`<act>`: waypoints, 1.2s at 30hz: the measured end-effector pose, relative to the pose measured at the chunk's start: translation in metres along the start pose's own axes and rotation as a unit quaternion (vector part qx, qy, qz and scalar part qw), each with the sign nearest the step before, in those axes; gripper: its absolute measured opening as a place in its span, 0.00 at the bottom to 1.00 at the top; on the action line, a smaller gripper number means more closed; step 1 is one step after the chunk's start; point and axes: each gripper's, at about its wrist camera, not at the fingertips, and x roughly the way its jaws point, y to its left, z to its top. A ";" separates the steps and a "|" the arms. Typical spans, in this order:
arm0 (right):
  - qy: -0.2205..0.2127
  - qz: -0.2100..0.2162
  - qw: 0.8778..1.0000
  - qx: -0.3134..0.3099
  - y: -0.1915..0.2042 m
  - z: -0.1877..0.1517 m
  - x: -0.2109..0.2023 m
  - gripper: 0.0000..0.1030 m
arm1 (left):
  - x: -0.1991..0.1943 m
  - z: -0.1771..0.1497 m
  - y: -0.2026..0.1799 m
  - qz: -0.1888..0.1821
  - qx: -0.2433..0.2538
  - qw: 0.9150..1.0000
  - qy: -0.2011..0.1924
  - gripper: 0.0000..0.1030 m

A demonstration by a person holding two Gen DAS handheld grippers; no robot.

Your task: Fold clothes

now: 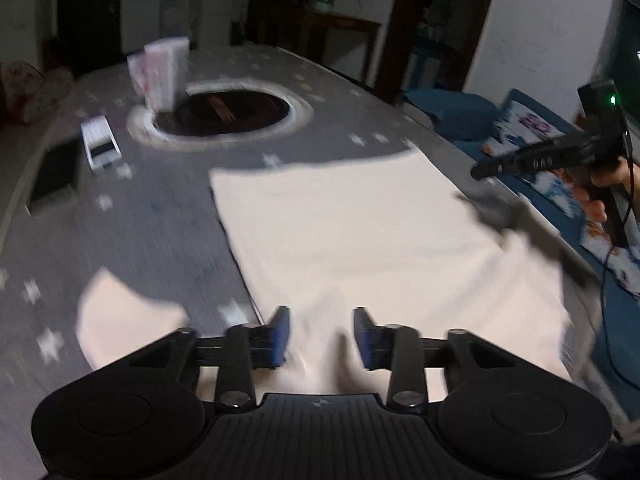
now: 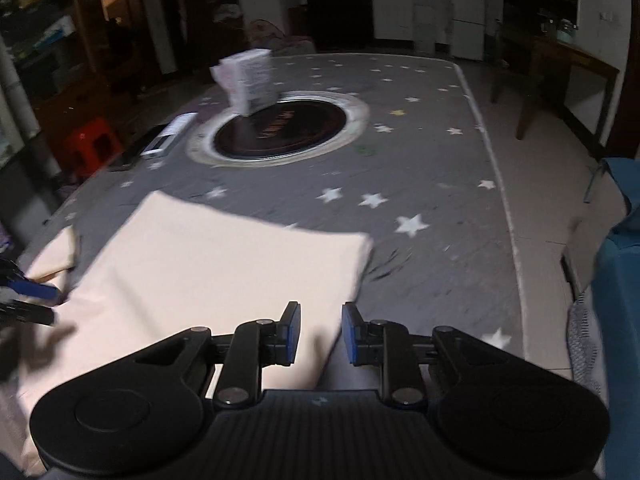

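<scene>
The pale cream, soft cotton garment (image 1: 344,232) is lying spread flat on the grey star-printed tablecloth (image 1: 160,220), on the near part of the table in front of the dark round inset (image 1: 228,114) at its centre, and by its look it is going to handle as a light, limp thing: it is likely to sag and drape the instant it is lifted, to slide easily over the cloth beneath, and to hold no shape of its own, though nothing about it appears fragile. The best hold is probably at a hem or a corner, pinching both layers near an edge so the fold carries over evenly. It is showing as a broad smooth panel with a straight far edge, a loose flap (image 1: 120,320) lying off to its left side, and slight rumpling near the grippers; blur is hiding finer detail. The left gripper (image 1: 322,338) is hovering over the near edge with its blue-padded jaws parted and nothing pinched between them. The right gripper (image 2: 320,334) is likewise standing with a gap between its pads, above the garment's right edge, gripping nothing that can be seen.
</scene>
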 end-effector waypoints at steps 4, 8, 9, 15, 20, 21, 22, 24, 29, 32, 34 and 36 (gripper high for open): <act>0.010 0.005 1.000 0.028 -0.011 0.017 0.031 0.21 | 0.024 0.029 0.012 0.015 -0.018 1.000 -0.007 0.37; 0.015 -0.009 0.999 0.037 -0.018 0.025 0.050 0.21 | 0.054 0.044 0.028 0.027 -0.042 0.999 0.005 0.37; 0.016 -0.010 0.999 0.040 -0.020 0.027 0.055 0.21 | 0.059 0.047 0.031 0.029 -0.047 0.998 0.007 0.37; 0.029 -0.027 0.999 0.032 -0.023 0.032 0.077 0.21 | 0.084 0.062 0.044 0.030 -0.063 0.997 0.012 0.36; 0.026 -0.037 0.999 0.022 -0.021 0.039 0.087 0.19 | 0.102 0.075 0.048 0.051 -0.059 0.997 0.005 0.36; 0.024 -0.042 0.999 0.015 -0.020 0.041 0.089 0.17 | 0.105 0.077 0.048 0.056 -0.057 0.997 0.004 0.35; 0.021 -0.047 0.999 0.006 -0.017 0.042 0.091 0.09 | 0.107 0.078 0.048 0.062 -0.053 0.997 0.002 0.35; 0.017 -0.062 0.998 -0.014 -0.010 0.046 0.095 0.09 | 0.111 0.080 0.047 0.078 -0.045 0.996 -0.001 0.34; 0.013 -0.089 0.995 -0.034 -0.002 0.055 0.106 0.16 | 0.115 0.083 0.053 0.097 -0.056 0.994 -0.006 0.34; 0.011 -0.099 0.994 -0.038 0.001 0.060 0.104 0.19 | 0.116 0.085 0.055 0.104 -0.064 0.992 -0.006 0.33; 0.003 -0.094 0.994 -0.050 0.007 0.060 0.097 0.19 | 0.111 0.086 0.051 0.103 -0.064 0.993 -0.007 0.33; 0.002 -0.074 0.995 -0.063 0.017 0.060 0.089 0.19 | 0.101 0.083 0.040 0.101 -0.049 0.994 -0.018 0.33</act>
